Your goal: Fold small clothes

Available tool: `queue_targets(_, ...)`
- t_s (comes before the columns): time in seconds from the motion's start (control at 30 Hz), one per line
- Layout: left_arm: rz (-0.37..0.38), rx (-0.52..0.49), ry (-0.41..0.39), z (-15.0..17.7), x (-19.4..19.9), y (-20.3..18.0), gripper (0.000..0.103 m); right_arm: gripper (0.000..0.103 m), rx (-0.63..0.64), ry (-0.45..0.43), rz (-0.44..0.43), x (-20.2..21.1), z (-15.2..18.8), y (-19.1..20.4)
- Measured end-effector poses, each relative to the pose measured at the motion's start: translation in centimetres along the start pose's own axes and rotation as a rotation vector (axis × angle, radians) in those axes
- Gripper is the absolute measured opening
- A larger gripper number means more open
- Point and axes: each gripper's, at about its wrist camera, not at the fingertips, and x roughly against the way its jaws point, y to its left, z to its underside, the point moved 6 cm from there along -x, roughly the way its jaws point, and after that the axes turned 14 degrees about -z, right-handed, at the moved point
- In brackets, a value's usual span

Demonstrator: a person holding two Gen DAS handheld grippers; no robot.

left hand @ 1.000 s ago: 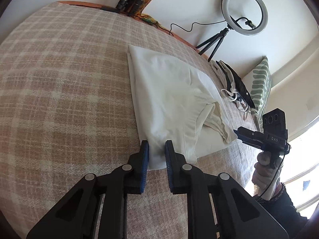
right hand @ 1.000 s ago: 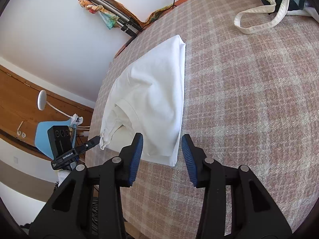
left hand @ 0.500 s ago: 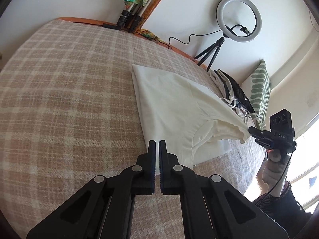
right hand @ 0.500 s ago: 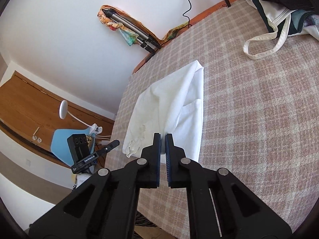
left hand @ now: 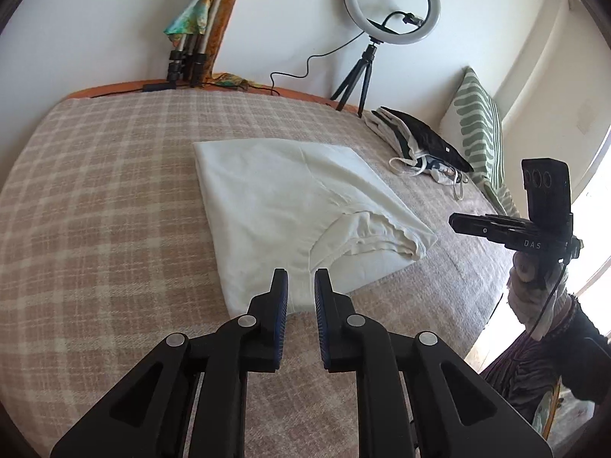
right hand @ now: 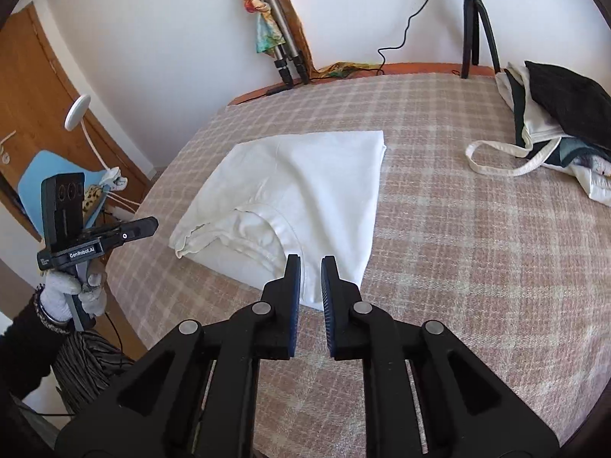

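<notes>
A white shirt (left hand: 290, 206) lies on the checked bed (left hand: 95, 210), near the middle, and it is already folded into a smaller, neat shape — its collar is tucked at the near side. The left gripper (left hand: 301, 286) hangs just above the shirt's near edge. Its jaws are opening, a small gap between them, and nothing is held. The right gripper (right hand: 310, 273) hangs over the other near corner of the shirt, and its jaws are opening too, with nothing pinched. So this fold looks done, or nearly done — the shirt may need one more fold to be really small. A pile of other clothes (right hand: 553, 122) waits at the far side of the bed, and those probably need folding next.
</notes>
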Motion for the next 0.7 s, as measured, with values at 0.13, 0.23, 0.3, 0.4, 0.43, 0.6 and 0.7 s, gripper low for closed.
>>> queue_targets(0.13, -0.054, -0.121, 0.036, 1.0, -1.4, -1.8, 0.013, 0.050, 0.090, 0.077, 0.036, -2.3, 1.3, 1.5)
queue_targets(0.23, -0.080, -0.160, 0.050, 1.4, -2.0, -2.2, 0.013, 0.050, 0.141, 0.112, 0.068, -3.2, 1.9, 2.0)
queue_targets(0.3, -0.124, -0.227, 0.045, 1.8, -2.1, -2.6, 0.013, 0.050, 0.183, 0.130, 0.105, -3.8, 2.3, 2.3)
queue_targets(0.4, -0.166, -0.299, 0.043, 2.3, -2.7, -3.2, 0.013, 0.050, 0.251, 0.154, 0.187, -4.7, 2.5, 2.4)
queue_targets(0.43, -0.172, -0.312, 0.049, 2.4, -3.0, -3.3, 0.013, 0.050, 0.267, 0.165, 0.204, -4.9, 2.5, 2.4)
queue_targets(0.6, -0.164, -0.347, 0.057, 2.9, -3.5, -3.8, 0.036, 0.037, 0.319, 0.188, 0.250, -5.5, 2.9, 2.5)
queue_targets(0.7, -0.187, -0.383, 0.040, 3.1, -3.5, -4.3, 0.037, 0.026, 0.310, 0.191, 0.251, -5.4, 3.0, 2.1)
